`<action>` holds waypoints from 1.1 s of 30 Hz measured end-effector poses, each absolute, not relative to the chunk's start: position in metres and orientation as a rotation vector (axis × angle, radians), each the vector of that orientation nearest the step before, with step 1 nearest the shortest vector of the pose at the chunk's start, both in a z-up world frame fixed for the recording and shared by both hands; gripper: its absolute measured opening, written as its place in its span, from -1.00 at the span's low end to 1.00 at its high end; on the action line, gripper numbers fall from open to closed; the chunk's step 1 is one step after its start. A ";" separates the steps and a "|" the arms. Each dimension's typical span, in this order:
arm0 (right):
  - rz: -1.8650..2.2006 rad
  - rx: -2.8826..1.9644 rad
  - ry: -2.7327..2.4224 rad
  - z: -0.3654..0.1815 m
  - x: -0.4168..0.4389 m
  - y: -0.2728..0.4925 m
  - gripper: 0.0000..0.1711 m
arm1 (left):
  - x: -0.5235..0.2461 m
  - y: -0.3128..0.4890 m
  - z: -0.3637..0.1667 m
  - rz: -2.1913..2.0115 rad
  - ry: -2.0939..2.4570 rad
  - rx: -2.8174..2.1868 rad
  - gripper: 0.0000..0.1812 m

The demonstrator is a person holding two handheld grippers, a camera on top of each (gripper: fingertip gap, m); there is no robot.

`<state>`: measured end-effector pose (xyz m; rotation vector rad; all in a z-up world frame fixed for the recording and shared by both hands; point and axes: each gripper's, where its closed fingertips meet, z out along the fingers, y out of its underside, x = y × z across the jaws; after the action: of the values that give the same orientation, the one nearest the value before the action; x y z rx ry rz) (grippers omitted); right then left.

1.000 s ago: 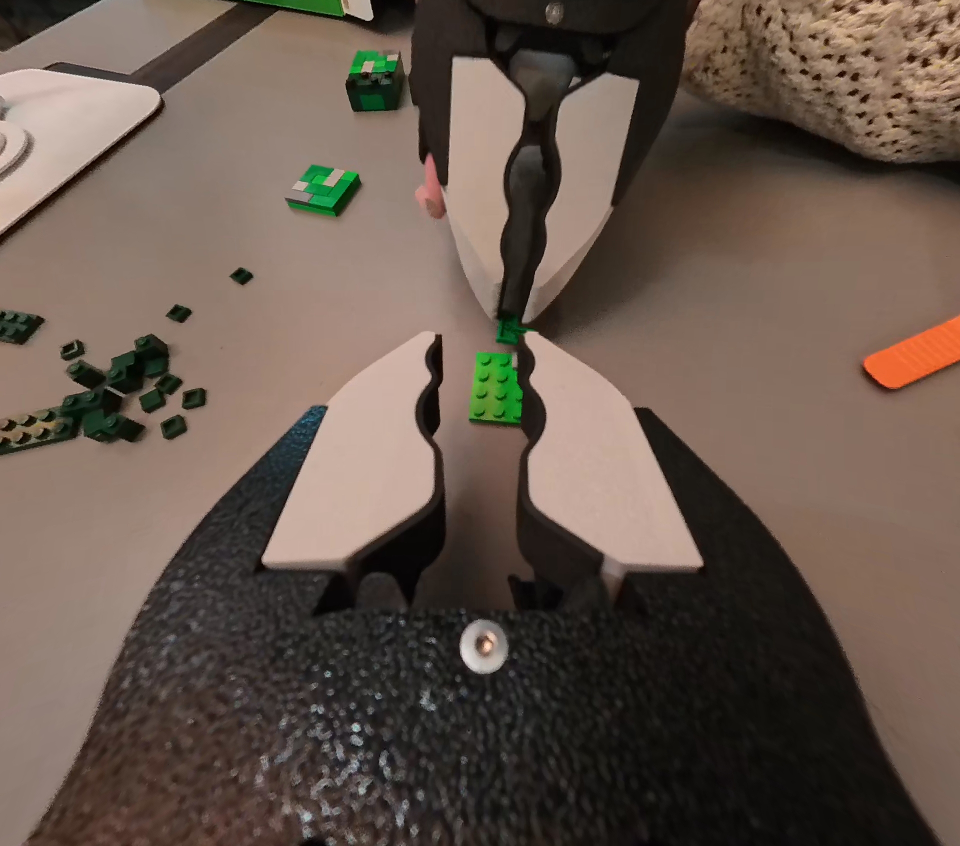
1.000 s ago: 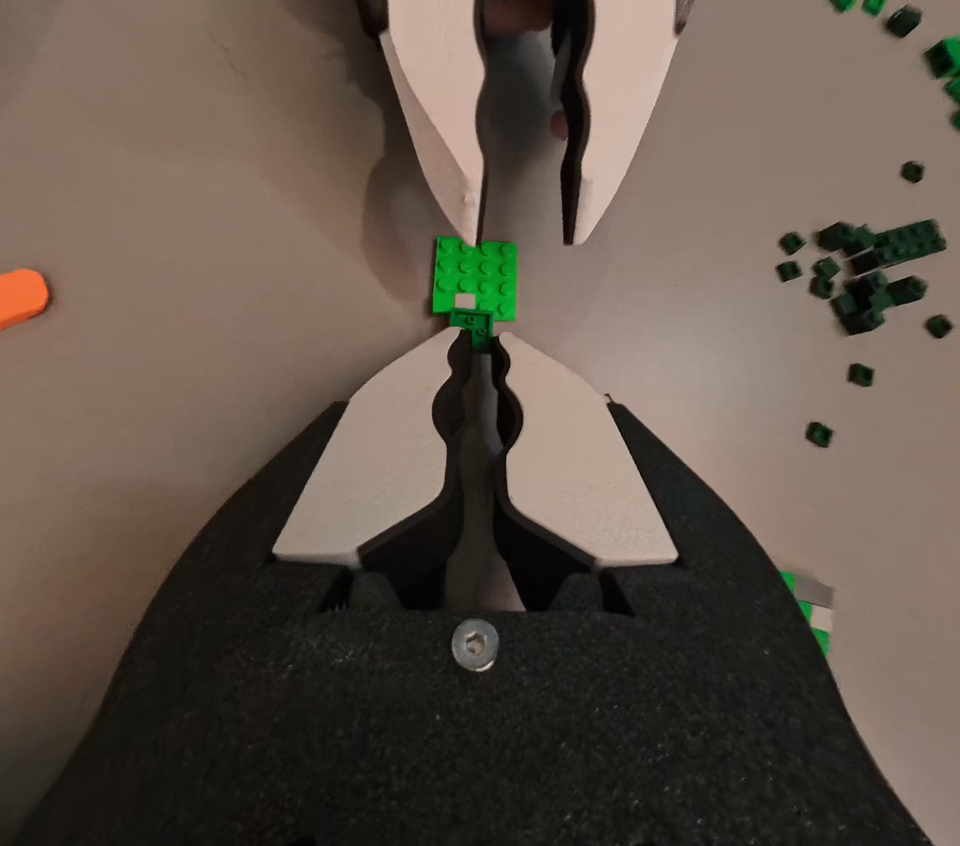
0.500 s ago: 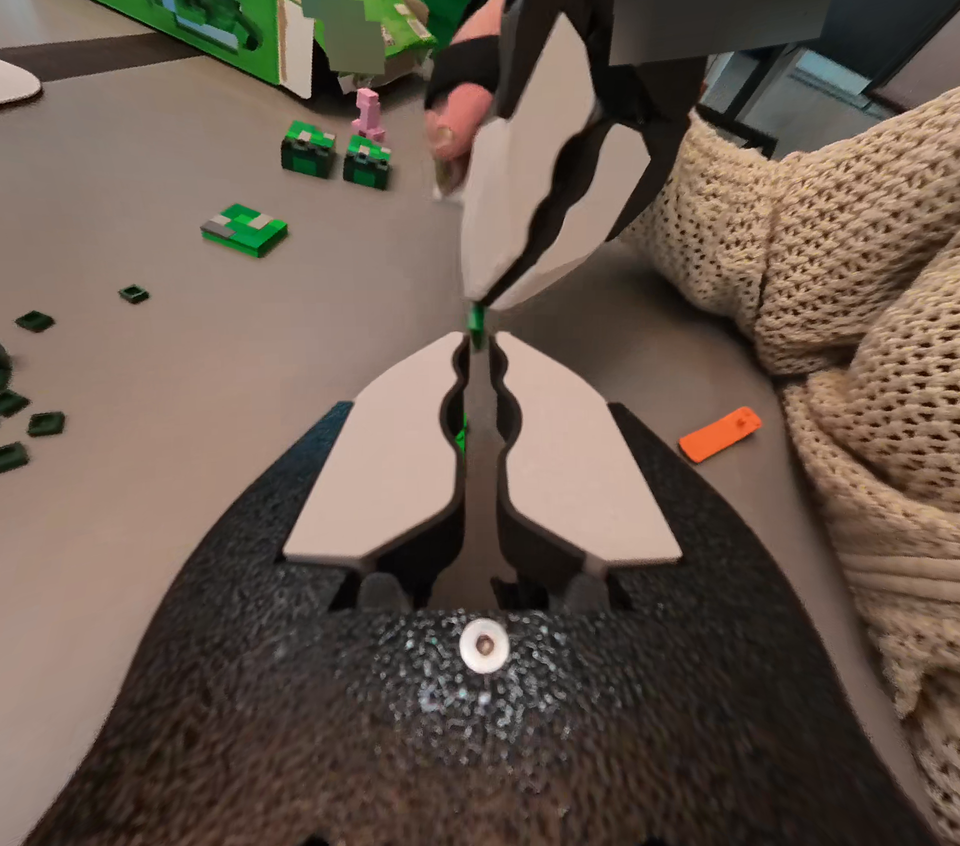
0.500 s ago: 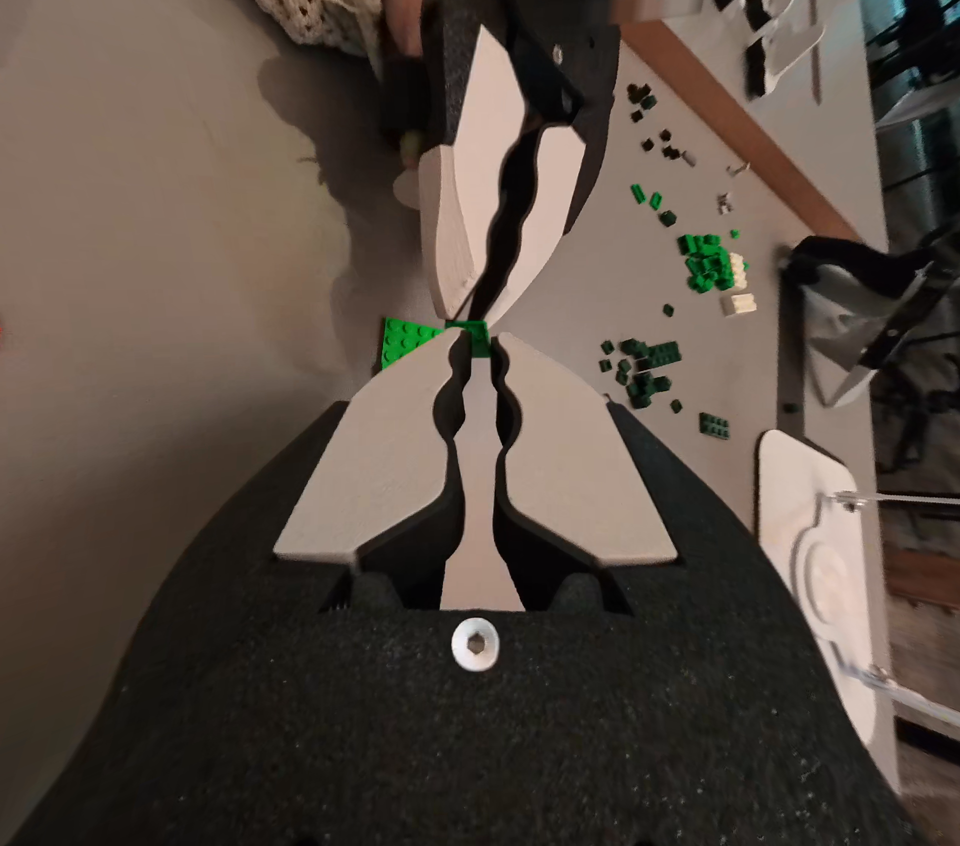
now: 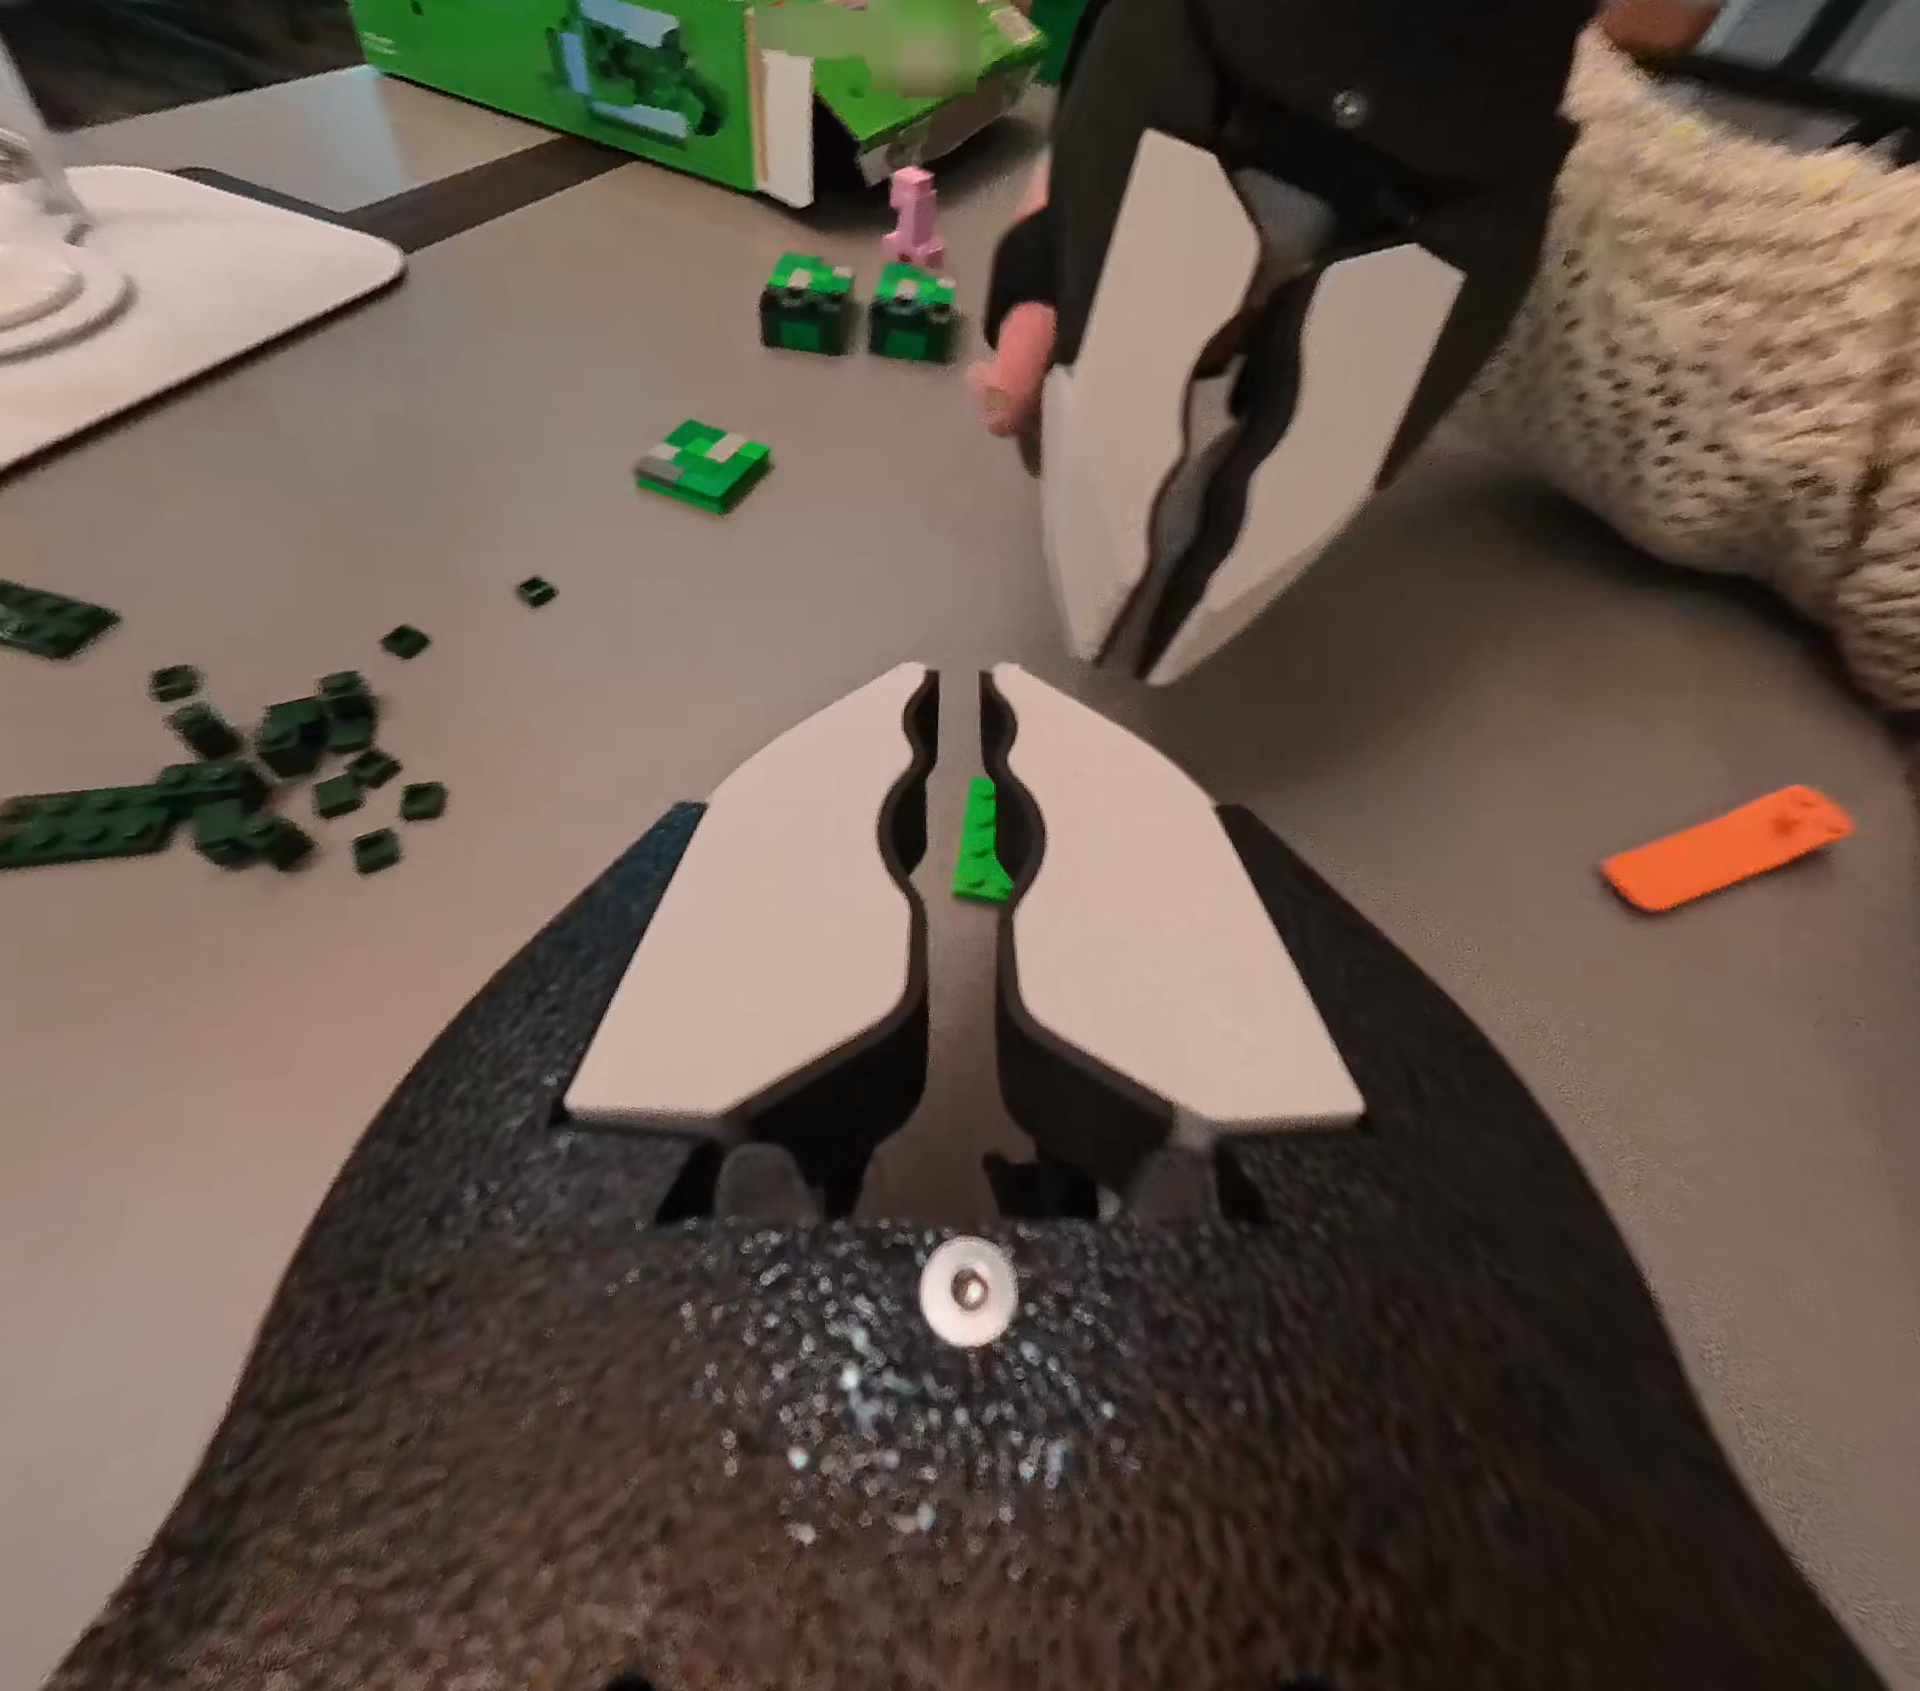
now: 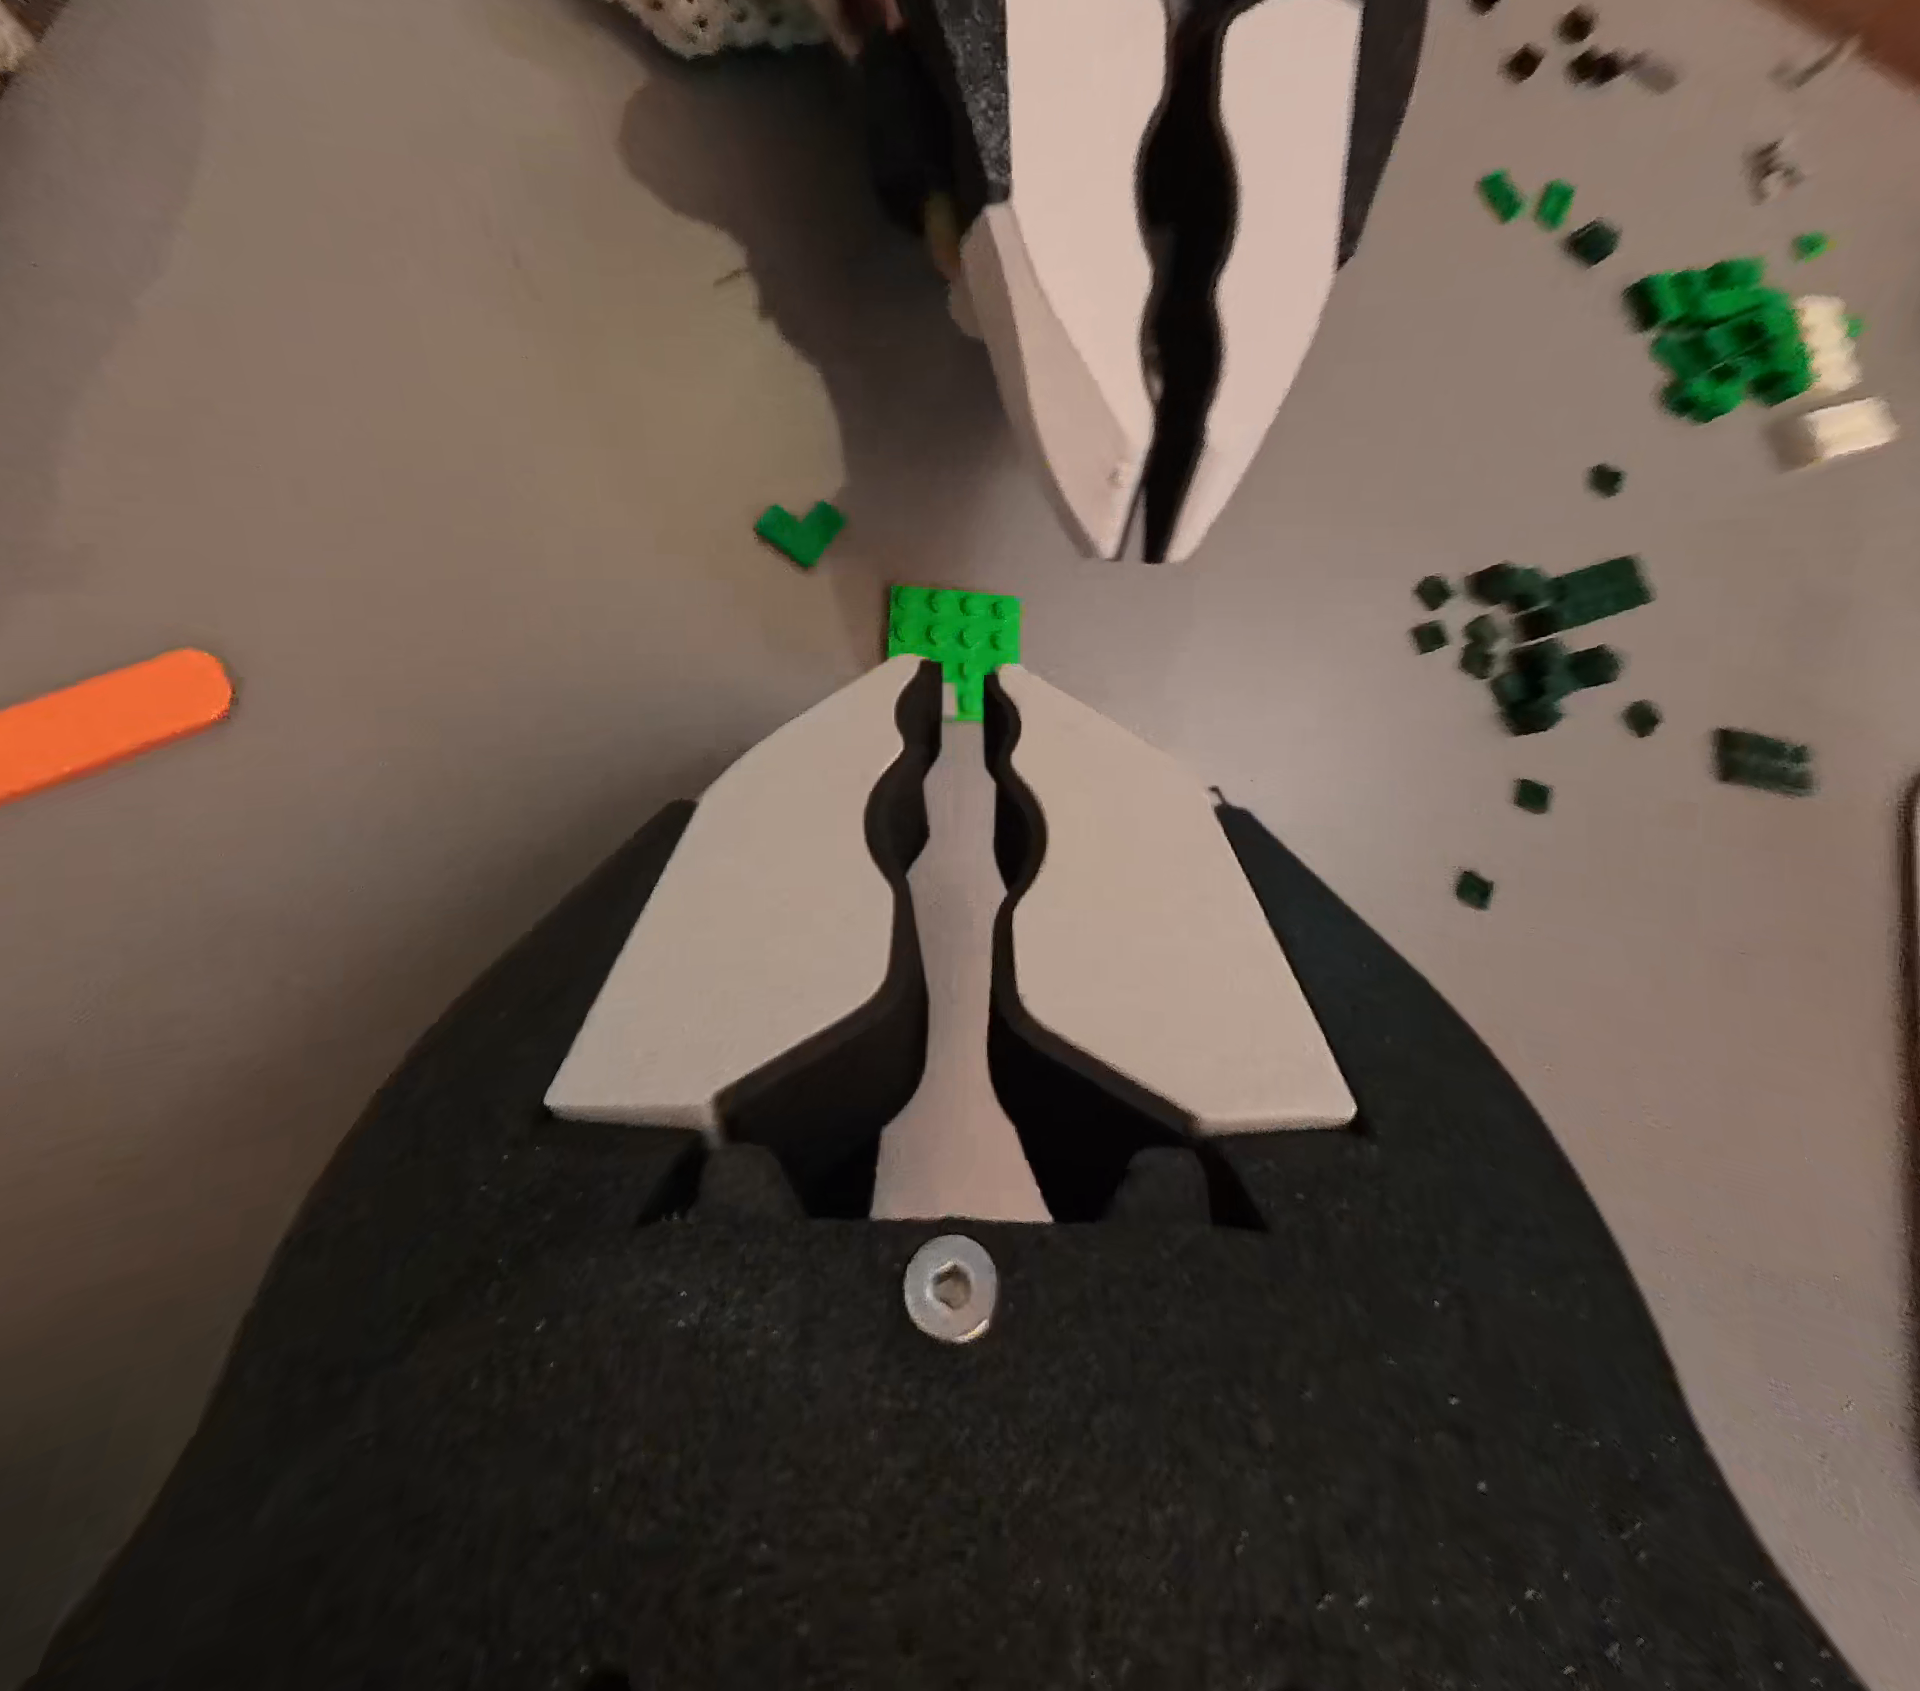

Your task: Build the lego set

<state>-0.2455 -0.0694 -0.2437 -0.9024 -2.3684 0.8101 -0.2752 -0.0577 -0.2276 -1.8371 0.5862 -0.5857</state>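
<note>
A bright green plate point(image 6: 954, 628) lies flat on the grey table, and a strip of it shows through my left gripper's finger gap point(image 5: 982, 841). A small green corner piece point(image 6: 800, 533) lies loose just left of the plate. My left gripper point(image 5: 958, 677) hovers over the plate with only a narrow slit between its tips and holds nothing; it also shows in the right wrist view point(image 6: 1143, 550). My right gripper point(image 6: 956, 675) is nearly closed and empty, its tips just short of the plate; it also shows in the left wrist view point(image 5: 1127, 673).
An orange flat tool point(image 5: 1725, 846) lies at the right. Dark green loose pieces point(image 5: 239, 768) are at the left, with a small flat build point(image 5: 707, 465), two cube builds point(image 5: 805, 306), a pink figure point(image 5: 912, 218) and the green box point(image 5: 582, 10) behind. A cream knitted sleeve point(image 5: 1714, 394) is beside the right gripper. Less than 4 cm separates the two grippers' tips.
The two grippers have drawn apart from tip to tip. The small green piece is gone from the right gripper's tips, and a green corner piece now lies on the table beside the plate.
</note>
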 end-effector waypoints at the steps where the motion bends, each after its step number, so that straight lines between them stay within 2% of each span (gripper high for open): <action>1: 0.817 -0.930 -2.380 -0.249 -0.246 -0.073 -0.91 | -0.279 -0.056 -0.230 -0.533 0.594 -1.845 -0.92; 7: 0.973 -1.209 -2.280 -0.273 -0.252 -0.109 -0.84 | -0.299 -0.047 -0.233 -0.348 0.580 -1.854 -0.92; 15: 0.883 -1.380 -2.203 -0.288 -0.257 -0.121 -0.69 | -0.301 -0.046 -0.234 -0.322 0.583 -1.859 -0.92; 24: 0.772 -1.401 -2.156 -0.290 -0.260 -0.121 -0.82 | -0.297 -0.048 -0.241 -0.279 0.660 -1.877 -0.90; 26: 0.799 -1.393 -2.167 -0.290 -0.257 -0.120 -0.81 | -0.295 -0.050 -0.244 -0.293 0.683 -1.889 -0.83; 28: 0.823 -1.385 -2.186 -0.288 -0.251 -0.116 -0.82 | -0.290 -0.054 -0.248 -0.333 0.709 -1.917 -0.67; 31: 0.879 -1.391 -2.152 -0.276 -0.242 -0.099 -0.82 | -0.279 -0.063 -0.259 -0.435 0.771 -2.006 -0.33; 33: 0.882 -1.383 -2.110 -0.270 -0.238 -0.083 -0.82 | -0.275 -0.066 -0.268 -0.428 0.814 -2.047 -0.32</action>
<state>-0.2377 -0.0828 -0.2700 -1.3832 -2.1105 0.8817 -0.2748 -0.0663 -0.2684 -2.0474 0.8141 -0.4285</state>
